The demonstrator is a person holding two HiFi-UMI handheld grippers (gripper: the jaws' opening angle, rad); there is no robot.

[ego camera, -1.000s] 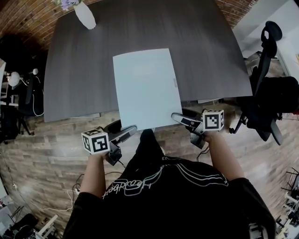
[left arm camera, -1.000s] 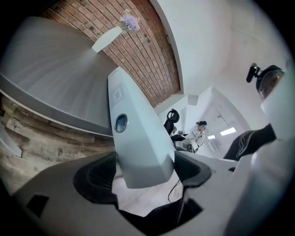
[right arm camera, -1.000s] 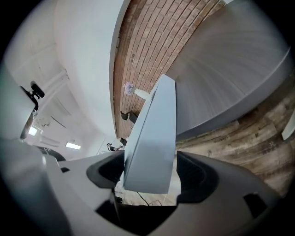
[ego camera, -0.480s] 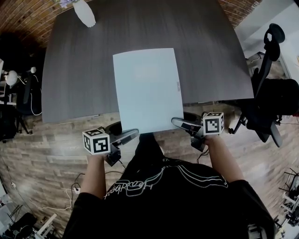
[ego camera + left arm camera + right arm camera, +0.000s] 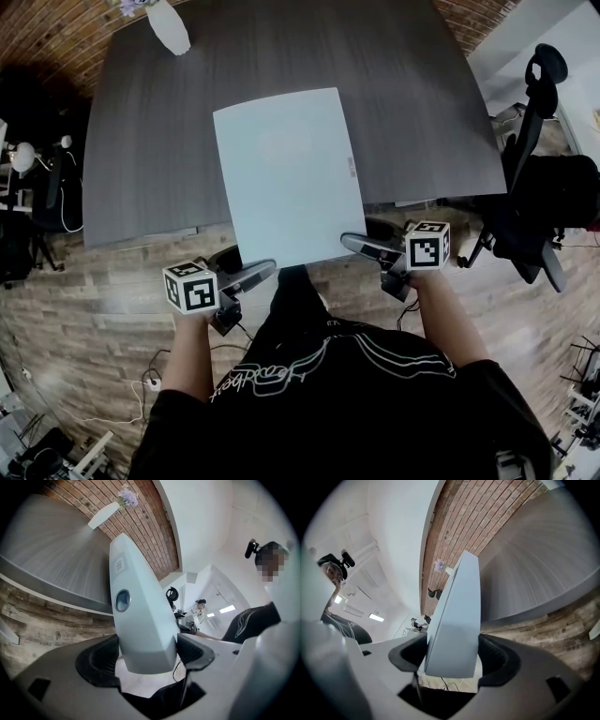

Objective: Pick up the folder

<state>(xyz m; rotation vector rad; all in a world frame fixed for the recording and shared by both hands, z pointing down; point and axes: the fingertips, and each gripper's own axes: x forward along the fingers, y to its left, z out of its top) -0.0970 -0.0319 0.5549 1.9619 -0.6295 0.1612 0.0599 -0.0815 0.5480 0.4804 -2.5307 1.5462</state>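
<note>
Pinching near corners of the smooth, pale rectangular folder point(image 5: 286, 173), left tool point(image 5: 262, 270) and right tool point(image 5: 352, 242) hold it seemingly tilted.

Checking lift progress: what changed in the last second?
The folder has come up toward the head camera, looking larger, with its far edge swung slightly left. The left gripper and right gripper stay shut on its near corners, barely shifted. Table and vase are unchanged.

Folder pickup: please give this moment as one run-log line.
folder: near edge past table edge | left gripper: shut on folder | right gripper: shut on folder
</note>
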